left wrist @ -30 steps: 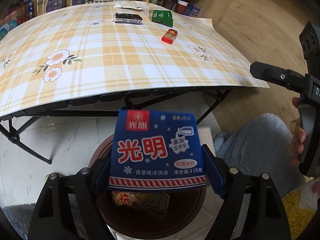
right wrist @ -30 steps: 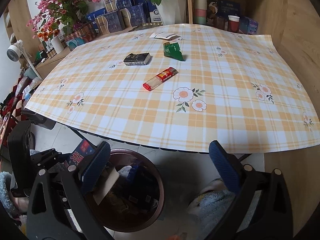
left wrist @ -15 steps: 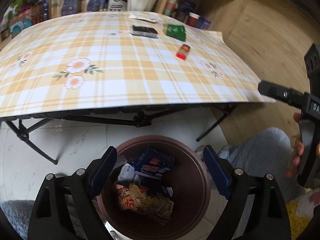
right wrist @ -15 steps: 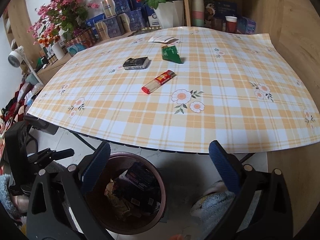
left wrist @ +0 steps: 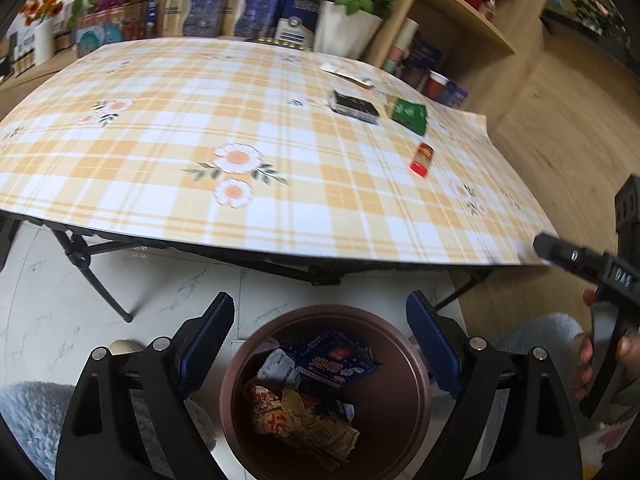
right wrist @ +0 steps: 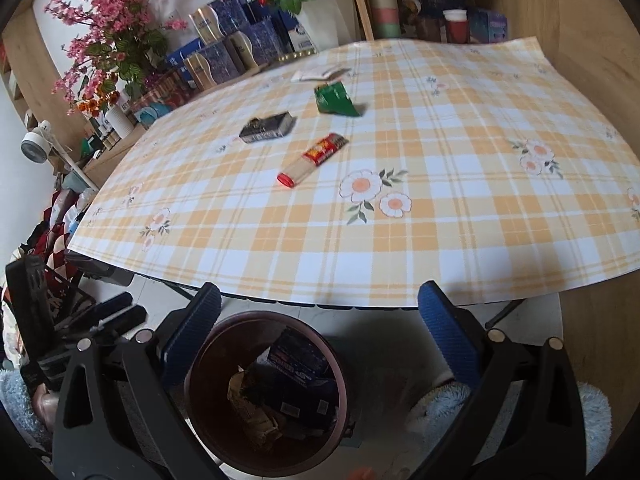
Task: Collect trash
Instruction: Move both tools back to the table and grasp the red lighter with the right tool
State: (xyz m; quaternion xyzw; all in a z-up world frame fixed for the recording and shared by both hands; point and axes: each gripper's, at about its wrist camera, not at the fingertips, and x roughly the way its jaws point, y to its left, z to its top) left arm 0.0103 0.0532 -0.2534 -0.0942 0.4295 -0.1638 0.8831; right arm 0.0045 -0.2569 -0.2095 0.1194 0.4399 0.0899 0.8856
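1. Two grippers hang over the floor, both angled downward. The left gripper (left wrist: 320,344) has just been opening; its ribbed blue pads stand wide apart with nothing between them.
2. The right gripper (right wrist: 320,336) is likewise spread and empty.
3. Below both, the round brown bin (left wrist: 404,360) holds the blue carton (left wrist: 340,364), lying flat and tilted on crumpled wrappers.
4. On the plaid floral tablecloth (right wrist: 440,232) lie a red-capped tube (right wrist: 314,156), long axis running from near left to far right, a black box (right wrist: 266,128), and a green packet (right wrist: 334,98).
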